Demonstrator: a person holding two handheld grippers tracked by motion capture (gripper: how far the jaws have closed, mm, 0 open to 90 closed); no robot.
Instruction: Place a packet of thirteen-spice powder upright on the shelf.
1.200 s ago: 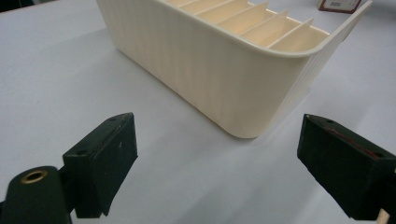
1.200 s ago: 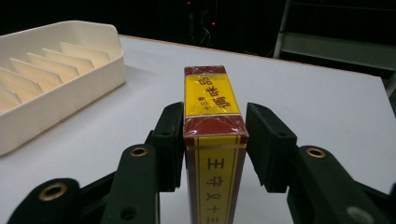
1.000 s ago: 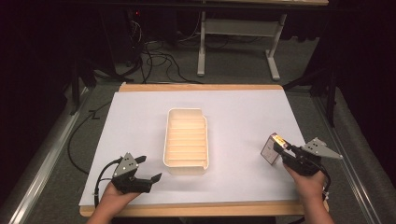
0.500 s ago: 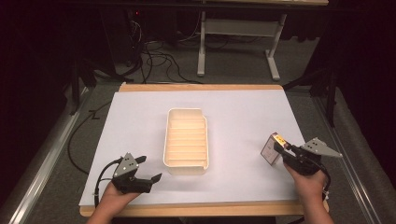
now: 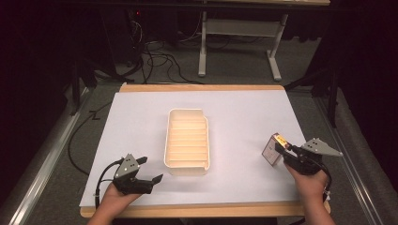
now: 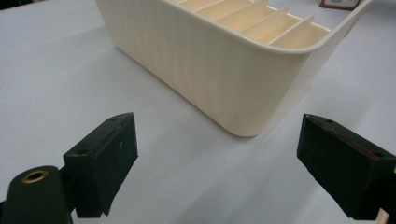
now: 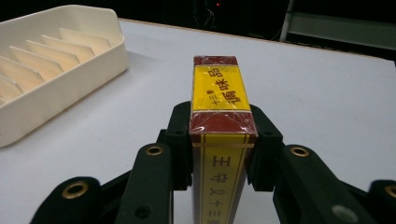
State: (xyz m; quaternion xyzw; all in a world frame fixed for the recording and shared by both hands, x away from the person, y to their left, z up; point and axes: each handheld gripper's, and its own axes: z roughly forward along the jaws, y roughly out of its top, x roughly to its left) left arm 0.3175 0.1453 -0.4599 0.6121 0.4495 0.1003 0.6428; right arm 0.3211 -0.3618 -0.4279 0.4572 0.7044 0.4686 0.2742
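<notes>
The right hand-held gripper (image 5: 283, 151) is grasping a small red-and-yellow box (image 7: 219, 121), its jaws pressing on the box's two broad faces. In the high view the box (image 5: 273, 149) is standing on edge near the right side of the white surface (image 5: 141, 122), well apart from the cream tray (image 5: 187, 143) in the middle. The high view does not settle whether the box is resting on the surface or being held just above it.

The tray is lying to the left of the held box and slightly farther from the person. Its long axis is running away from the person, and its thin dividers are crossing that axis, forming a row of narrow slots. In the right gripper view the tray (image 7: 56, 70) is sitting up and to the left of the box. The right hand is the one carrying the box, so any move into a slot would probably go leftward.

The left hand-held gripper (image 5: 152, 179) is resting released, jaws wide apart and holding nothing. It is pointing at the tray's near corner (image 6: 243, 84), just beside it without touching.

Counted: one box, one tray, two grippers. Seven slots are showing in the tray, though the farthest is hard to make out.
</notes>
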